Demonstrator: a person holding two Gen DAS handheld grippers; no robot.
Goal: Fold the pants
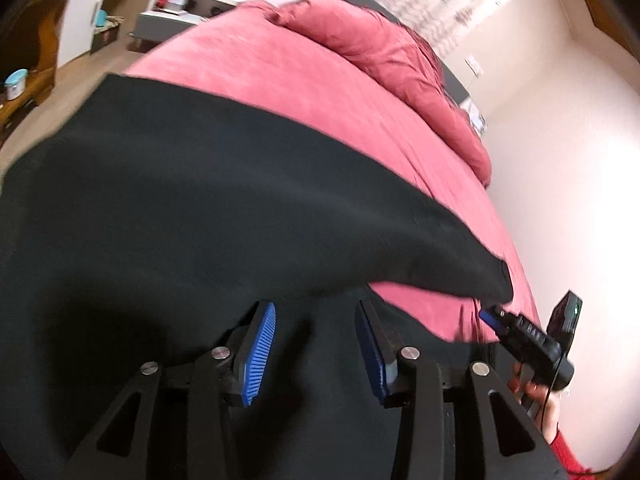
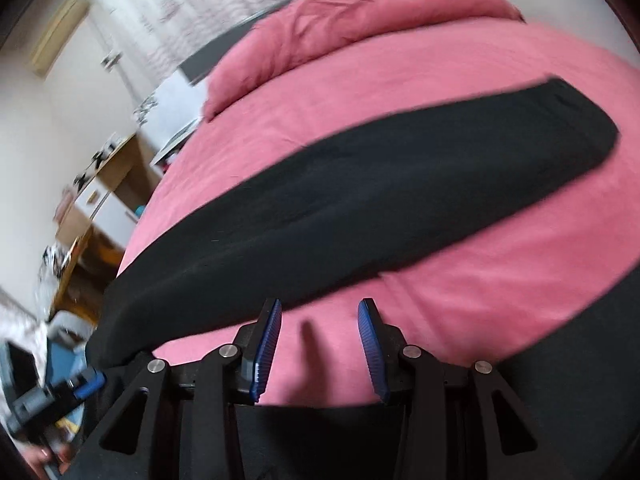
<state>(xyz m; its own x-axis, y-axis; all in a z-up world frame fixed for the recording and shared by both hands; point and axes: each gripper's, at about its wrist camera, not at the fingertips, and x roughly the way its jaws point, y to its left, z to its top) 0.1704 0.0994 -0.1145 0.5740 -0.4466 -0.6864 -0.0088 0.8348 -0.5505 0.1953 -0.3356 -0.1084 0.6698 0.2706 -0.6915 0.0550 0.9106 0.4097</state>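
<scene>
Black pants point(image 1: 200, 220) lie spread on a pink bed cover point(image 1: 300, 88). In the left wrist view my left gripper point(image 1: 316, 308) hovers open over the black cloth, with nothing between its blue pads. One pant leg point(image 2: 380, 184) stretches diagonally across the bed in the right wrist view, its hem at the upper right. My right gripper point(image 2: 320, 304) is open above bare pink cover point(image 2: 440, 80), just below that leg's near edge, and grips nothing. More black cloth lies under its base and at the right edge.
A crumpled pink duvet point(image 1: 380, 40) is heaped at the head of the bed. A hand point(image 1: 532, 392) holds the other gripper at the lower right. A wooden desk point(image 2: 104, 192) stands beside the bed, and a white shelf unit point(image 1: 176, 8) stands beyond its far side.
</scene>
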